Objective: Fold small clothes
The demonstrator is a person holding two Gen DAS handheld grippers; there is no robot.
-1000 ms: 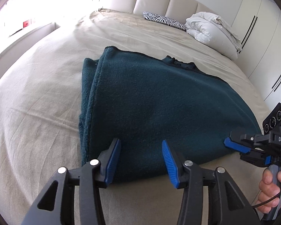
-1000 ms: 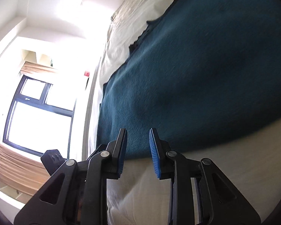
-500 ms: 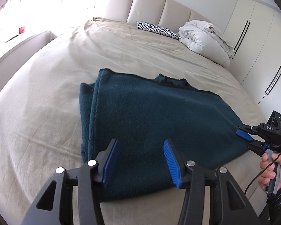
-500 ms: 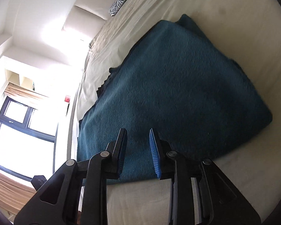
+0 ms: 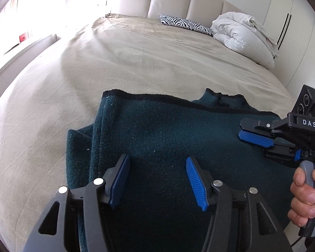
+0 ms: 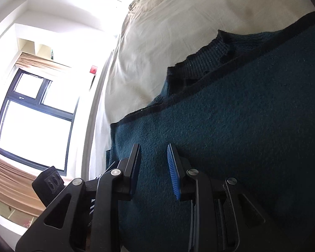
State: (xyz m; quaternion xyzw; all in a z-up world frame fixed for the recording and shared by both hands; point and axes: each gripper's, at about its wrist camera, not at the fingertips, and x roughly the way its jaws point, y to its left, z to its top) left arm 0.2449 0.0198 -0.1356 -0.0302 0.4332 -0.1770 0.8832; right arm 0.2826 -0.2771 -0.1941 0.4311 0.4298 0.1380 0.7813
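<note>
A wide bed (image 5: 136, 58) under a beige sheet filled the room, with a padded headboard (image 5: 187, 2) behind it. The left gripper (image 5: 157, 180) hung over the near part of a folded dark teal garment (image 5: 178, 138), its jaws spread and opening wider, with only fleece showing below the gap and nothing pinched. The right gripper (image 5: 254, 140) came in from the right edge of the left wrist view, over the garment's right side, a person's hand (image 5: 304, 197) wrapped round its handle; in its own view the right gripper (image 6: 153, 168) showed a narrow gap between the jaws, empty, with the teal cloth beneath. The garment lay flat on the near half of the bed, a dark trimmed edge along its far side and a ribbed collar (image 6: 216, 52) poking out beyond that edge. Farther off, a zebra-print pillow (image 5: 184, 24) rested near the headboard with a bundled white duvet (image 5: 243, 37) just beside it. A window (image 6: 35, 113) glared brightly at the side.
</note>
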